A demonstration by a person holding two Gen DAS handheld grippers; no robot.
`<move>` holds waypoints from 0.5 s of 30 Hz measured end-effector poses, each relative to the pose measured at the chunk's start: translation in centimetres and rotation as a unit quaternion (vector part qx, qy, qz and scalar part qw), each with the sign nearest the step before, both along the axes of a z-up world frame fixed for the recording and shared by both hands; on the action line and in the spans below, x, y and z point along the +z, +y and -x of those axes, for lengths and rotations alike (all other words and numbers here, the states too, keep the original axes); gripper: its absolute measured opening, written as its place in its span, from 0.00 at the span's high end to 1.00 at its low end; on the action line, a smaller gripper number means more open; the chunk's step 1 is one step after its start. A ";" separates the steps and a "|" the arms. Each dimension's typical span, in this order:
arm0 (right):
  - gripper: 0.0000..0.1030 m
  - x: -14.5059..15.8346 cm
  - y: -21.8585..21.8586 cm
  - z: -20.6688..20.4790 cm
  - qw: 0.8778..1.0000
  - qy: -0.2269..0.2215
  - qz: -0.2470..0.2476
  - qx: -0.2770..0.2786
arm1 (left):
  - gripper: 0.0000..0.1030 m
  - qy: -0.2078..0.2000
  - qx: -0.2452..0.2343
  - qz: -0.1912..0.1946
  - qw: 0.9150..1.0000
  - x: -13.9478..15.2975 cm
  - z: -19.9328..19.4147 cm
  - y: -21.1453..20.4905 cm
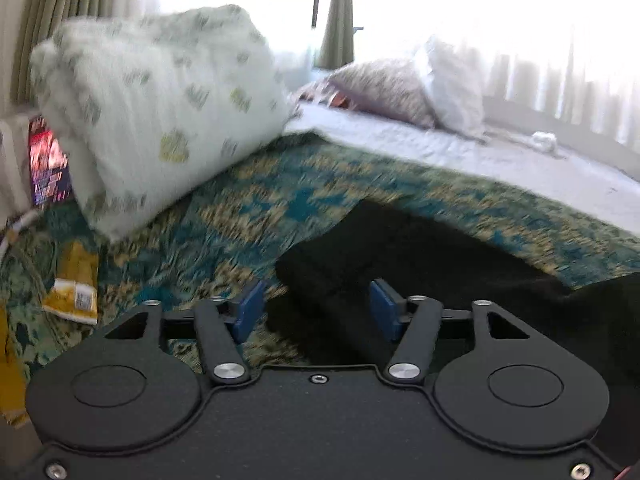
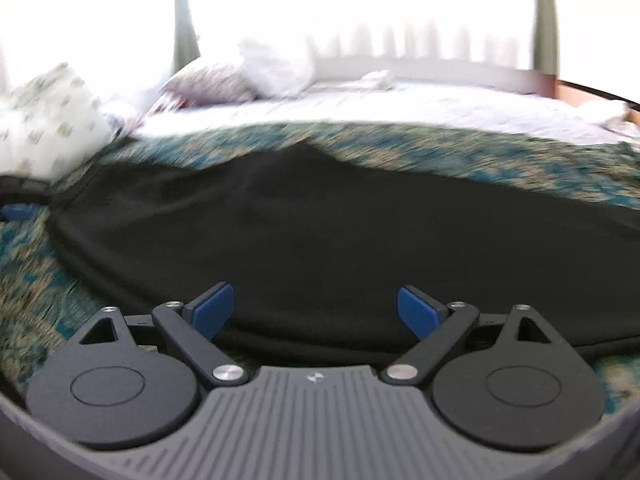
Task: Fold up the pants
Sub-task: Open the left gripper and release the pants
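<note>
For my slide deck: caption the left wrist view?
Left gripper, jaws open, above black pants on a patterned bedspread.

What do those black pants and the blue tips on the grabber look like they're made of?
The black pants look like soft matte knit cloth: no shine, draping in gentle folds. The blue pads look like smooth rubbery plastic, though blur leaves that uncertain.
</note>
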State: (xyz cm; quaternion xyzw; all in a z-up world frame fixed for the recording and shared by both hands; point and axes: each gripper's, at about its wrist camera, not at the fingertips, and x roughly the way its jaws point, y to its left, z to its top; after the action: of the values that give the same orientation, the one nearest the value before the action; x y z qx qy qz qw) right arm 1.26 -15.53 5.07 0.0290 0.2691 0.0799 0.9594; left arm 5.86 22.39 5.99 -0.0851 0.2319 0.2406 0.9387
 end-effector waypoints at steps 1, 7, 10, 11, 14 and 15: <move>0.07 0.3 -1.1 0.0 1.000 -0.004 -0.002 -0.018 | 0.35 -0.008 -0.006 -0.008 1.000 0.5 0.1 -0.8; 0.07 0.9 -5.2 -0.8 0.997 -0.003 -0.015 -0.080 | 0.29 -0.027 -0.113 -0.015 0.993 2.0 0.8 -7.7; 0.07 1.5 -6.6 -1.7 0.996 0.013 -0.040 -0.078 | 0.33 -0.018 -0.197 -0.002 0.980 1.4 1.2 -11.8; 0.07 1.8 -7.0 -2.5 0.996 0.025 -0.052 -0.072 | 0.33 -0.014 -0.224 -0.002 0.974 1.0 1.3 -13.3; 0.07 3.0 -8.1 -5.0 0.992 0.065 -0.083 -0.063 | 0.37 -0.006 -0.290 -0.008 0.957 -0.5 1.5 -17.3; 0.07 3.4 -8.2 -6.2 0.991 0.076 -0.091 -0.060 | 0.43 -0.001 -0.306 -0.011 0.952 -1.1 1.4 -18.6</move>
State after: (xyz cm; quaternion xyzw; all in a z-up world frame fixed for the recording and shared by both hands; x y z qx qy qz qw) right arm 7.41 -23.78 8.50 0.1386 0.3307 0.0443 0.9325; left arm 4.45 3.80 4.93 0.0003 0.2428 -0.0559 0.9685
